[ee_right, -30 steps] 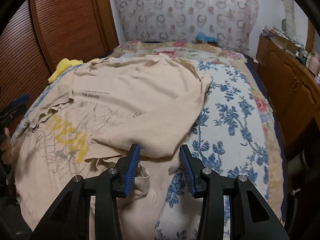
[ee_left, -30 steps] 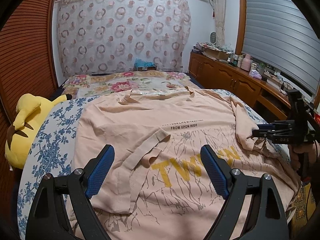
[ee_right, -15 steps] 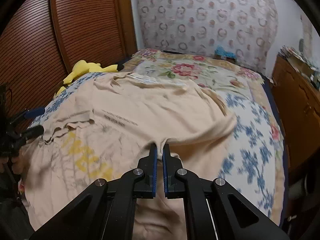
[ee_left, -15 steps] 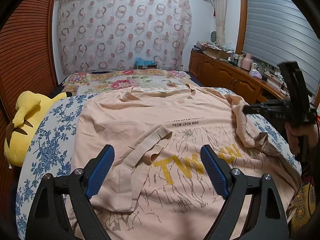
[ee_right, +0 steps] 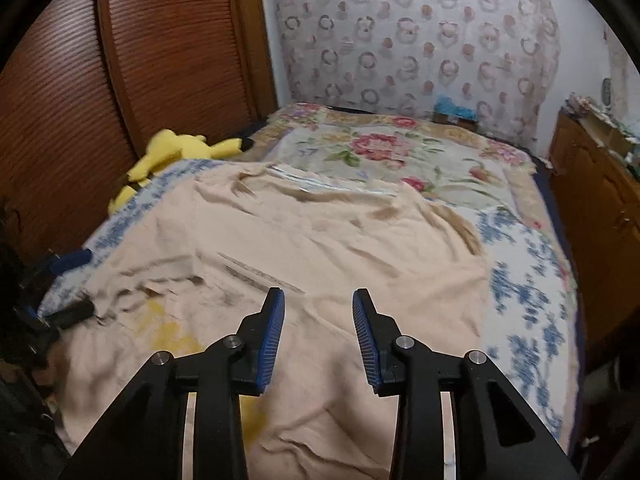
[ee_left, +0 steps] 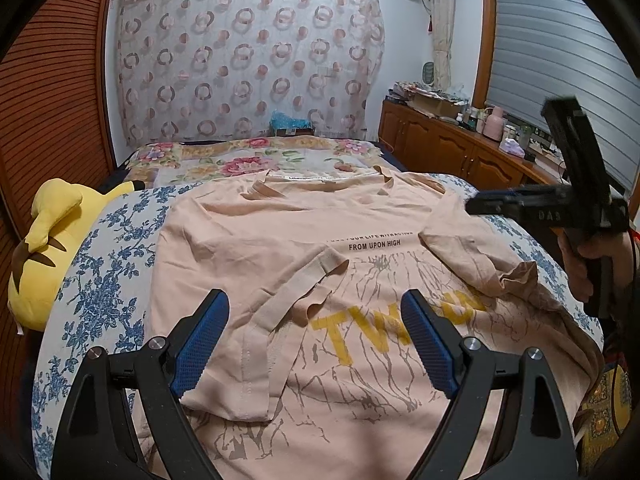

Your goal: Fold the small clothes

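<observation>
A peach T-shirt (ee_left: pixel 280 236) with yellow lettering lies flat on the bed, collar at the far end. Its left sleeve (ee_left: pixel 296 292) is folded in over the chest. My left gripper (ee_left: pixel 314 336) hovers open and wide over the shirt's lower front, gripping nothing. The right sleeve (ee_left: pixel 472 256) lies folded inward on the shirt. My right gripper (ee_right: pixel 318 304) hangs above the shirt (ee_right: pixel 340 248); its jaws are opening with nothing between them. In the left wrist view the right gripper (ee_left: pixel 476 204) is held by a hand just above that sleeve. The left gripper (ee_right: pixel 74 286) shows at the right wrist view's left edge.
A yellow plush toy (ee_left: pixel 44 248) lies at the bed's left side against a louvred wooden wardrobe (ee_right: pixel 60 100). A wooden cabinet (ee_left: pixel 440 148) with clutter on top runs along the right. Blue-flowered bedspread (ee_right: pixel 528 312) shows beside the shirt, with a floral cover (ee_left: pixel 240 160) beyond it.
The right gripper shut on the right sleeve, carried it inward over the shirt, then opened and let it go. The sleeve now lies on the shirt. The left gripper stayed put.
</observation>
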`<state>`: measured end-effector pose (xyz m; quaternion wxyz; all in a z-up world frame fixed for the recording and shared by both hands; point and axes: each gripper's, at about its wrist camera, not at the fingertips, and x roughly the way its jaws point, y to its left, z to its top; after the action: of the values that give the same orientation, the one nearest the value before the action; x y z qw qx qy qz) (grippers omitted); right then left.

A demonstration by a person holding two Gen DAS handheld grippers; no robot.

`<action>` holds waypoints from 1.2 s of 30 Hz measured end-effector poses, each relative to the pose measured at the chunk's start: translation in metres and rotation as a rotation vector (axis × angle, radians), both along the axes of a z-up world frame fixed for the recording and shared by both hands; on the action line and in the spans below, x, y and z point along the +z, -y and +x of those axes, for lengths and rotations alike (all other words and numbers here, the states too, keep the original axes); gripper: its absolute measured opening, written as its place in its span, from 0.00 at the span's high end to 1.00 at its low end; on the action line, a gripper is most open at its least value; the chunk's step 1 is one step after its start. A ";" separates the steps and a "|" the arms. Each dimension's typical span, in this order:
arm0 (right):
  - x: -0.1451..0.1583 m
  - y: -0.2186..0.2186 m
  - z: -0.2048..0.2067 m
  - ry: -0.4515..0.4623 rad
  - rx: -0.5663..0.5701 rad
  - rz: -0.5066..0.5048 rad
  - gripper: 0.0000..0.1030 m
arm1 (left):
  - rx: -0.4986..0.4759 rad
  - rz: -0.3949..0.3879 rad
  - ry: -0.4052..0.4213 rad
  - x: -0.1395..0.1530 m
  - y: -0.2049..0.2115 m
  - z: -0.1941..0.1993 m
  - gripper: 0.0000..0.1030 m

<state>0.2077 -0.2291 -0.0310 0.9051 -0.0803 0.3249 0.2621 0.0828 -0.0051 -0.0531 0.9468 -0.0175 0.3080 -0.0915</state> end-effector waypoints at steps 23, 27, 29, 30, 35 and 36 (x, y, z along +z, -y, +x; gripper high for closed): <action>-0.033 -0.043 -0.005 -0.090 0.151 -0.009 0.94 | 0.016 -0.012 -0.010 -0.007 -0.009 -0.002 0.14; -0.021 -0.053 -0.021 -0.061 0.182 0.029 0.91 | 0.029 -0.021 -0.009 -0.006 -0.015 -0.003 0.14; -0.017 -0.047 -0.023 -0.039 0.158 0.024 0.84 | 0.032 -0.024 -0.009 -0.006 -0.018 -0.003 0.14; -0.016 -0.043 -0.025 -0.026 0.145 0.021 0.83 | 0.033 -0.025 -0.009 -0.006 -0.018 -0.003 0.14; -0.013 -0.014 -0.043 0.029 0.058 -0.028 0.66 | 0.028 -0.028 -0.009 -0.006 -0.019 -0.003 0.14; -0.014 -0.009 -0.045 0.028 0.046 -0.033 0.65 | 0.026 -0.027 -0.010 -0.006 -0.018 -0.003 0.14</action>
<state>0.1622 -0.2201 -0.0453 0.9020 -0.1063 0.3143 0.2762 0.0801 0.0131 -0.0587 0.9461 -0.0349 0.3112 -0.0832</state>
